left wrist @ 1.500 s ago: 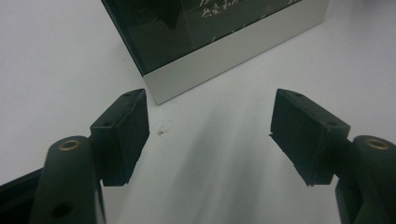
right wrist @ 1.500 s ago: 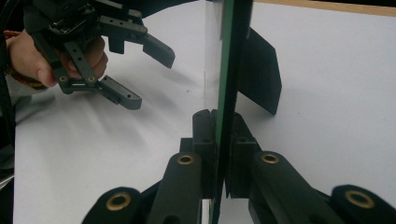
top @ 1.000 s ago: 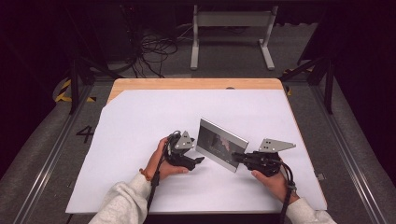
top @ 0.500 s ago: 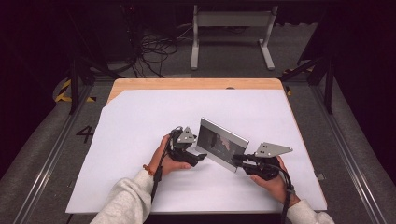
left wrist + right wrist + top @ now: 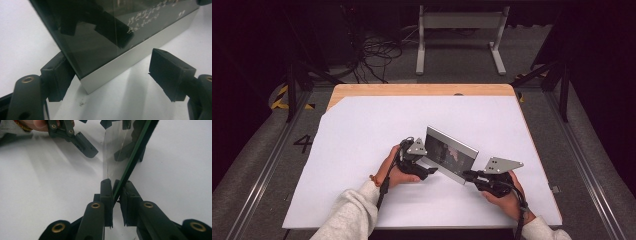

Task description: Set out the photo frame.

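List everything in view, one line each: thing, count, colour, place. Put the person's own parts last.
Framed panel: one, dark glass with silver border, standing tilted on the table between the two grippers.
White sheet: one, covering most of the table.
Table: one, wood, far edge bare.
Metal stand: one, white, on the floor beyond the table.
Cables: a tangle, black, on the floor beyond the table.
Left gripper: one, black, jaws open around the panel's corner.
Right gripper: one, black, shut on the panel's edge.
Hands: two, one on each gripper.
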A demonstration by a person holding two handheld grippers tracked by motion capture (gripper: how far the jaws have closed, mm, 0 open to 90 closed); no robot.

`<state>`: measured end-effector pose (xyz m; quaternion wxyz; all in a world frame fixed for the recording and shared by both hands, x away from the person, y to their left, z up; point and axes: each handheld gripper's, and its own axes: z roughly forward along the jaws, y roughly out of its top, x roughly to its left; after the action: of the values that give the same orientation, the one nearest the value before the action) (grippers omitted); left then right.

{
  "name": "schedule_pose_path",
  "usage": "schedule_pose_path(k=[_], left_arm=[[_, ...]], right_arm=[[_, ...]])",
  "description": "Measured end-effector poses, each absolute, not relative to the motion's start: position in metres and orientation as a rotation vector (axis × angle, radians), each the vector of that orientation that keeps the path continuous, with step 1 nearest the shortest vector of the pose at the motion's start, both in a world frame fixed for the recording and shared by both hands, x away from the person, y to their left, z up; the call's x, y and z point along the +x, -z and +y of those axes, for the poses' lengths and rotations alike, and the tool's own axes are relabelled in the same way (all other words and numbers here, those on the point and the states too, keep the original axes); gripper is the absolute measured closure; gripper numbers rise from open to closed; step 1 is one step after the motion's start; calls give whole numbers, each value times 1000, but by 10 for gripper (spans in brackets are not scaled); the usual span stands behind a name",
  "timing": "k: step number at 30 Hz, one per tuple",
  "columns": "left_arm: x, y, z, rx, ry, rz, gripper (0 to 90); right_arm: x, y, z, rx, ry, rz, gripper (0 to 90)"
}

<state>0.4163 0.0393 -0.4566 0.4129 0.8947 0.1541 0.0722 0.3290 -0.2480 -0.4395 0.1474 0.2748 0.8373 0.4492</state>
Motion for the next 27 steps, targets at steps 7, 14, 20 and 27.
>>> schedule_pose_path(k=[7,14,20,27], left_arm=[[417,457,38,2258,-189,388,234],[420,459,30,2256,-158,391,204],[422,458,35,2243,-135,394,279],[419,455,38,2266,-137,383,324]], right_arm=[[330,439,-248,794,-1290,2405,813],[331,438,-247,779,-1283,2416,821],[332,438,-248,783,-1279,2416,825],[335,437,-250,805,-1272,2403,828]])
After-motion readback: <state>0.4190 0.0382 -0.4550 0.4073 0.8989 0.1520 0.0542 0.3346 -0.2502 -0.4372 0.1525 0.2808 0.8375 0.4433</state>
